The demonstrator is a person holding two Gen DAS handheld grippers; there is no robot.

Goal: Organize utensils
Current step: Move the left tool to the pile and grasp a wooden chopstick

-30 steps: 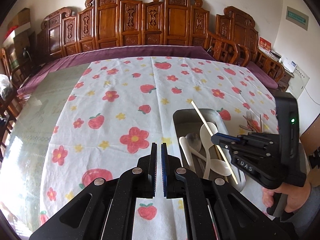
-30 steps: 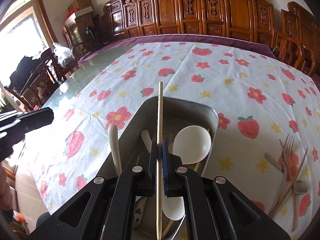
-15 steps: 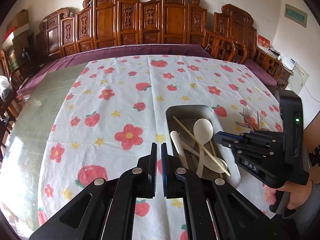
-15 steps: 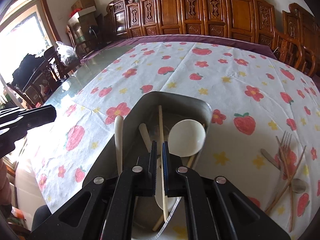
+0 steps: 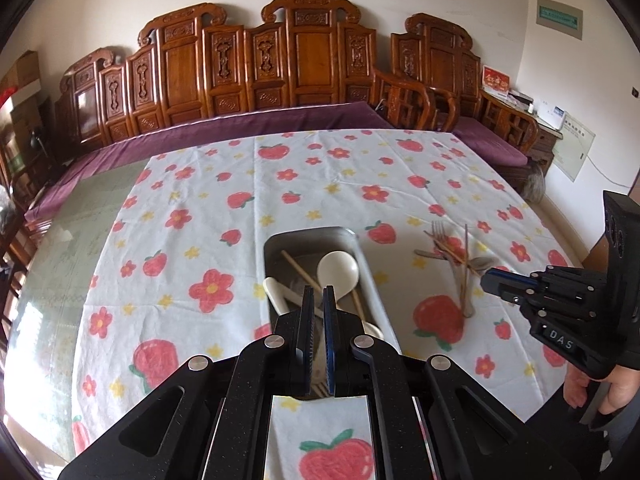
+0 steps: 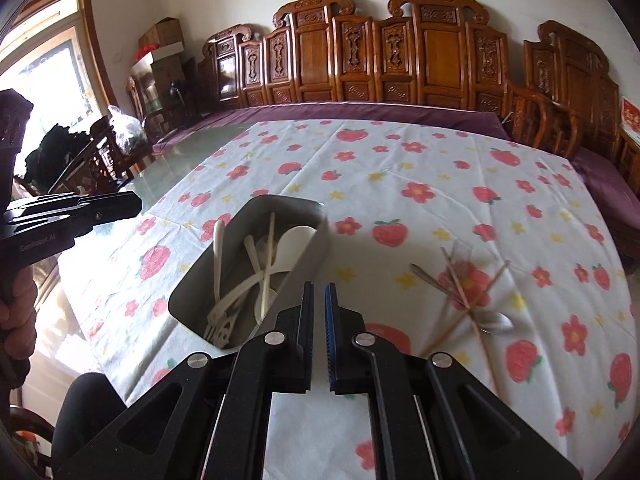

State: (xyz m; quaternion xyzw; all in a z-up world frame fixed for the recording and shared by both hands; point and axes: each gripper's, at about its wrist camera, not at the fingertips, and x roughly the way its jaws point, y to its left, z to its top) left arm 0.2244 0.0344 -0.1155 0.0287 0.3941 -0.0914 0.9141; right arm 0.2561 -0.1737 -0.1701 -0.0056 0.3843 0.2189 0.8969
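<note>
The utensils are split between two places on the table (image 6: pixel 400 152): a metal tray (image 6: pixel 192 280) already holds white plastic spoons, a white fork and a chopstick (image 6: pixel 269 256), while a loose pile (image 6: pixel 468 292) of a fork, a metal spoon (image 6: pixel 496 322) and several chopsticks lies on the strawberry-print cloth to the tray's right, well apart from it.

The right gripper (image 6: pixel 318 336) has its fingers pressed nearly together with nothing between them, and hangs above the cloth between tray and pile. The left gripper (image 5: pixel 318 332) is likewise closed and empty, poised over the tray's near end.

The step in hand looks like going for the next piece from the pile. To do it well, the right fingers should spread before coming down, not at the last instant. The pile is crossed and tangled, so pick whichever piece lies on top; a chopstick end sticking out toward the near edge seems the easiest to isolate. Pinch it near the middle so it does not swing, and lift straight up to avoid dragging the fork or bunching the cloth. Lay it lengthwise in the tray, alongside the chopstick already there.
</note>
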